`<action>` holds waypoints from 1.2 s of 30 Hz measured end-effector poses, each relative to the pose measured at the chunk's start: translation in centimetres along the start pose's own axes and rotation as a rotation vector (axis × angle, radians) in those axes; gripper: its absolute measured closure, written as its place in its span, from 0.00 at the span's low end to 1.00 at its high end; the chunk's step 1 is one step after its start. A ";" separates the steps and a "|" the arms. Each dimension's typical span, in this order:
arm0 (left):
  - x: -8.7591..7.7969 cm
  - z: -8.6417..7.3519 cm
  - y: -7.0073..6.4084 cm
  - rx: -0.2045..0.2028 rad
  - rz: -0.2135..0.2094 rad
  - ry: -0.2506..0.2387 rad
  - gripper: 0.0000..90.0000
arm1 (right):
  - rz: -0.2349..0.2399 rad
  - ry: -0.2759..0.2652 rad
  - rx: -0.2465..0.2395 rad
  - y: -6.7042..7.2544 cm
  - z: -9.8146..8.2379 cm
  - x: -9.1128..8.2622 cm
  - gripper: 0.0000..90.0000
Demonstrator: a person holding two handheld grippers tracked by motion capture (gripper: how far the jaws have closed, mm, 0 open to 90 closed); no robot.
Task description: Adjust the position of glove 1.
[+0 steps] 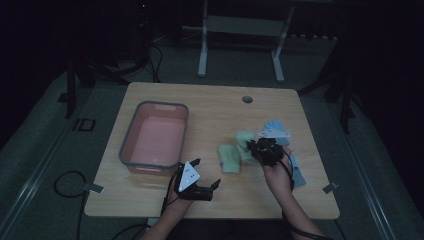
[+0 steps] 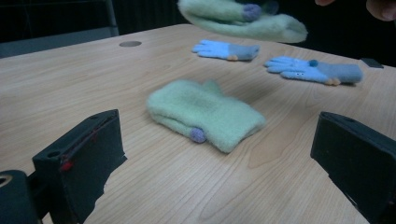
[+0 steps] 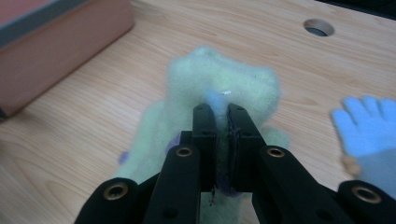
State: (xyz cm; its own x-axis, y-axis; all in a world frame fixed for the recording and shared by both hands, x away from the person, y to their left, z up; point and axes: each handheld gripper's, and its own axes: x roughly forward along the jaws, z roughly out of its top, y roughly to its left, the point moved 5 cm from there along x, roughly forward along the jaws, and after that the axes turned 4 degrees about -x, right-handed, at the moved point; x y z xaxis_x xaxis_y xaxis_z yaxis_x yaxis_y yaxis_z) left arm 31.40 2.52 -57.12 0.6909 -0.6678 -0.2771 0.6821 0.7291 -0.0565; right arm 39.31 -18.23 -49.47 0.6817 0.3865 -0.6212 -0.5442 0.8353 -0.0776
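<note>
My right gripper is shut on a pale green mitten and holds it off the table; the mitten hangs at the top of the left gripper view. A second green mitten with a purple pom-pom lies flat on the wooden table. My left gripper stands open near the table's front edge, pointed at that lying mitten, with nothing between its jaws.
A pink bin with a grey rim stands on the left half of the table. Two blue gloves lie at the right, one close beside the held mitten. A cable hole is at the back.
</note>
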 end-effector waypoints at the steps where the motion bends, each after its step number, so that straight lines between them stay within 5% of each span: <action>1: 0.0 0.0 0.0 0.003 0.001 0.001 0.02 | 0.005 0.000 0.001 0.4 0.2 0.1 0.93; 9: 0.0 0.0 -0.1 0.009 0.006 0.002 0.02 | 0.024 0.008 -0.013 3.2 0.7 1.6 0.93; 15: 0.1 0.0 -0.1 0.005 0.011 0.004 0.02 | 0.024 0.056 -0.014 4.3 -0.6 3.4 0.92; 30: 0.2 0.0 -0.2 0.013 0.019 0.018 0.02 | 0.014 0.136 -0.009 4.9 -3.1 6.3 0.90; 32: 0.6 -0.1 -0.3 0.024 0.041 0.065 0.02 | 0.018 0.136 -0.015 4.9 -3.3 6.3 0.89; 36: 0.8 -0.1 -0.4 0.041 0.047 0.081 0.05 | 0.038 0.123 -0.020 4.7 -3.0 5.6 0.83</action>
State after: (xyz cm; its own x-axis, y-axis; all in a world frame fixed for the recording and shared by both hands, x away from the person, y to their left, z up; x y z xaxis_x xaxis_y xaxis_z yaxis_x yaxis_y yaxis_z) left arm 31.64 1.74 -57.40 0.7019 -0.6174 -0.3553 0.6596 0.7516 -0.0031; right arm 39.11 -13.30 -55.63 0.5964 0.3658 -0.7145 -0.5790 0.8125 -0.0673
